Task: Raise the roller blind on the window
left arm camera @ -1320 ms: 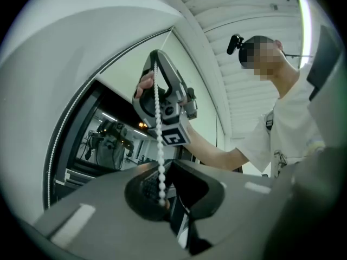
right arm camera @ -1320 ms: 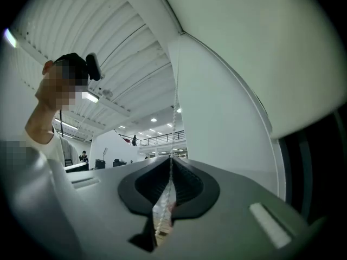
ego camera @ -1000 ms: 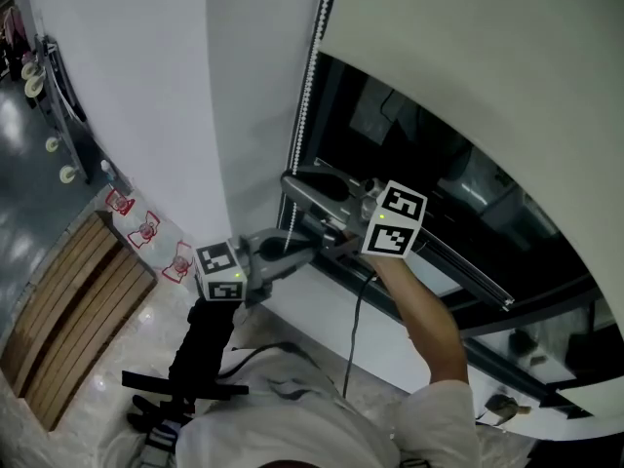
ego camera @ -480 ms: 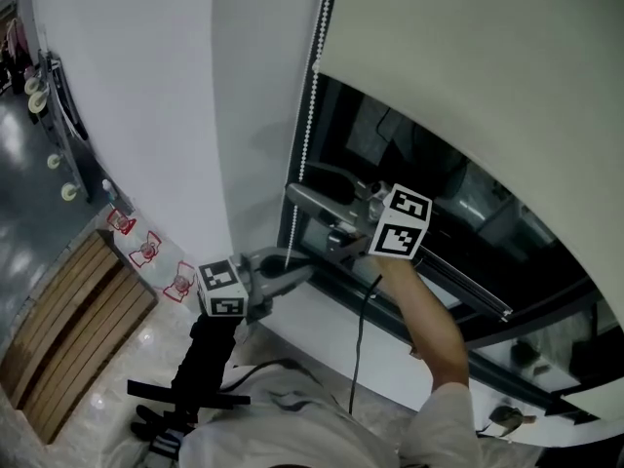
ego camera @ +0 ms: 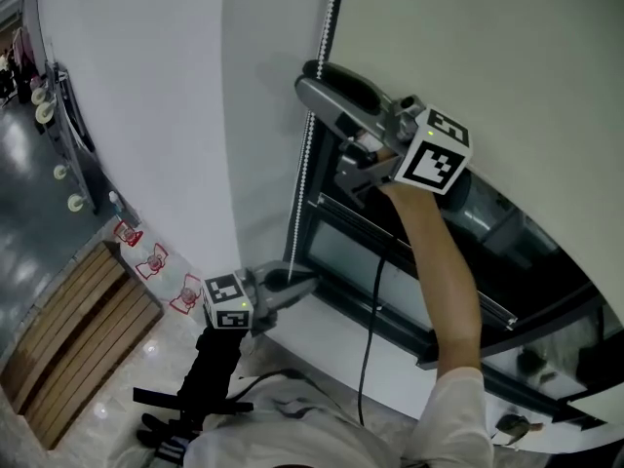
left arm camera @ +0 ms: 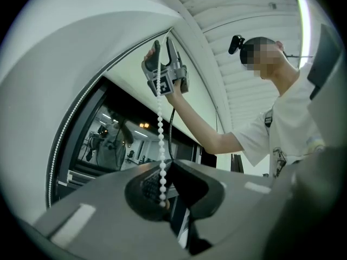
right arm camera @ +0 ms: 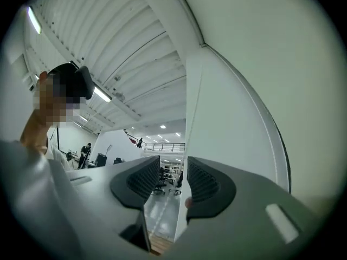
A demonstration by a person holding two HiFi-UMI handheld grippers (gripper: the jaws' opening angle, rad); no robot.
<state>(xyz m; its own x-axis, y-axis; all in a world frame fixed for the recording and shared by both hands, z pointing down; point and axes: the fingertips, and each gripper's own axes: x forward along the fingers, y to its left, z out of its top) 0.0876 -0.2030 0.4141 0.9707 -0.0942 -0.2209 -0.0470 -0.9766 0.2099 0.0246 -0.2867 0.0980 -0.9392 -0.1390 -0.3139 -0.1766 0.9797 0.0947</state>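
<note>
The white roller blind (ego camera: 507, 57) covers the upper part of the dark window (ego camera: 361, 252). Its white bead chain (ego camera: 304, 178) hangs down the window's left edge. My left gripper (ego camera: 302, 281) sits low by the sill and is shut on the chain (left arm camera: 160, 140), which runs straight up from its jaws (left arm camera: 165, 186). My right gripper (ego camera: 310, 76) is held high beside the chain, near the blind's bottom corner. Its jaws have just been opening and stand open (right arm camera: 173, 180) with nothing between them. It also shows high up in the left gripper view (left arm camera: 161, 42).
A white wall (ego camera: 146, 115) stands left of the window. Below lie a slatted wooden bench (ego camera: 68, 330) and a black stand (ego camera: 205, 378). A black cable (ego camera: 375, 300) hangs from my right gripper across the window frame.
My right gripper has risen along the chain from mid-window height to the blind's lower corner. My left gripper has stayed low on the chain.
</note>
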